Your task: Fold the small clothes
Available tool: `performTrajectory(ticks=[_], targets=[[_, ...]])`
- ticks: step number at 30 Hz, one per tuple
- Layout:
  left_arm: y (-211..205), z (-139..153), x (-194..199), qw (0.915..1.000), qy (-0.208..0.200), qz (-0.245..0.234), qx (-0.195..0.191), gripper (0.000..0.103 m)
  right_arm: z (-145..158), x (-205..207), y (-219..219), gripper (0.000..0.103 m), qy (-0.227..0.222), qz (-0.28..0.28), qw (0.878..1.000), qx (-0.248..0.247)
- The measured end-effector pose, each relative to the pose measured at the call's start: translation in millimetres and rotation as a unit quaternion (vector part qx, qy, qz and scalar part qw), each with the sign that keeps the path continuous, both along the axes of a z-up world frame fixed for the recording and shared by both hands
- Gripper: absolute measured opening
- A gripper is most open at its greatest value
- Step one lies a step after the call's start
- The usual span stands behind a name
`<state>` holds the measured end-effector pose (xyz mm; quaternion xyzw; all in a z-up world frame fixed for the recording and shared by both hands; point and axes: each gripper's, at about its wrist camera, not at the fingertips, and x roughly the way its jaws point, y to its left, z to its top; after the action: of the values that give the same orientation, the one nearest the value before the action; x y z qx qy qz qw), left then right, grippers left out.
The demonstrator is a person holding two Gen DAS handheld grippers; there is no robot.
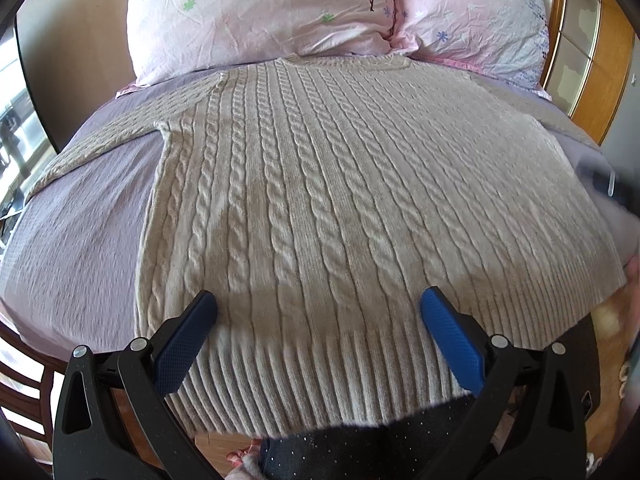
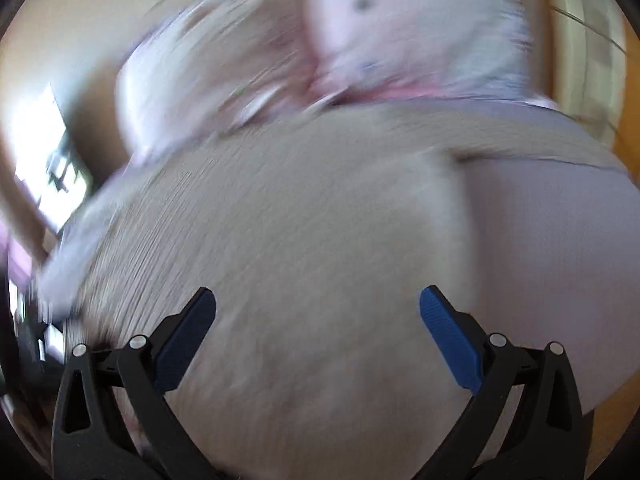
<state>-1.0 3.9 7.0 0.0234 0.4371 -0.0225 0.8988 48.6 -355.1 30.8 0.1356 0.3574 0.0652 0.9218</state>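
Note:
A beige cable-knit sweater (image 1: 320,184) lies flat on a lilac bedsheet (image 1: 80,232), hem toward me, collar toward the pillows, one sleeve spread out to the left. My left gripper (image 1: 318,304) is open and empty, just above the ribbed hem. The right wrist view is heavily blurred by motion. It shows the sweater (image 2: 280,240) and the sheet (image 2: 560,240) to its right. My right gripper (image 2: 318,304) is open and empty above the sweater's right part. A blurred dark shape at the right edge of the left wrist view may be the right gripper.
Two pink flowered pillows (image 1: 260,12) (image 1: 472,16) lie at the head of the bed. A wooden headboard (image 1: 600,80) stands at the right. A dark garment (image 1: 360,452) and the wooden floor show below the hem. A window (image 2: 40,148) is at the left.

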Motion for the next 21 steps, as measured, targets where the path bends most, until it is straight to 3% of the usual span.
performTrajectory(ticks=[3, 4, 7, 11, 14, 18, 19, 20, 21], targets=[[8.1, 7.7, 15.9, 0.9994, -0.029, 0.015, -0.007, 0.102, 6.8, 42.3, -93.3, 0.101, 0.011, -0.116, 0.992, 0.051], [12.7, 12.4, 19.5, 0.9985, -0.047, 0.021, -0.017, 0.102, 5.4, 57.8, -126.9, 0.096, 0.021, -0.16, 0.985, 0.061], [28.4, 23.0, 27.2, 0.9922, -0.103, 0.039, -0.059, 0.102, -5.0, 91.6, -201.7, 0.068, 0.043, -0.248, 0.963, 0.093], [47.0, 32.0, 37.7, 0.9822, -0.15, 0.067, -0.091, 0.102, -32.4, 121.6, -278.6, 0.055, 0.08, -0.336, 0.923, 0.168], [61.0, 35.2, 46.9, 0.9787, -0.165, 0.088, -0.085, 0.102, -38.8, 131.4, -300.9, 0.042, 0.068, -0.367, 0.91, 0.181], [84.1, 38.2, 54.3, 0.9753, -0.17, 0.109, -0.09, 0.102, -45.5, 141.6, -319.9, 0.04, 0.044, -0.38, 0.902, 0.201], [90.4, 39.3, 54.8, 0.9741, -0.172, 0.114, -0.093, 0.102, -46.7, 146.9, -320.6, 0.031, 0.045, -0.383, 0.9, 0.201], [97.9, 40.8, 55.4, 0.9725, -0.174, 0.122, -0.095, 0.102, -49.5, 148.6, -324.1, 0.007, 0.051, -0.387, 0.899, 0.199], [106.7, 42.4, 55.4, 0.9707, -0.176, 0.132, -0.096, 0.102, -50.4, 148.2, -330.6, 0.008, 0.045, -0.386, 0.898, 0.205]])
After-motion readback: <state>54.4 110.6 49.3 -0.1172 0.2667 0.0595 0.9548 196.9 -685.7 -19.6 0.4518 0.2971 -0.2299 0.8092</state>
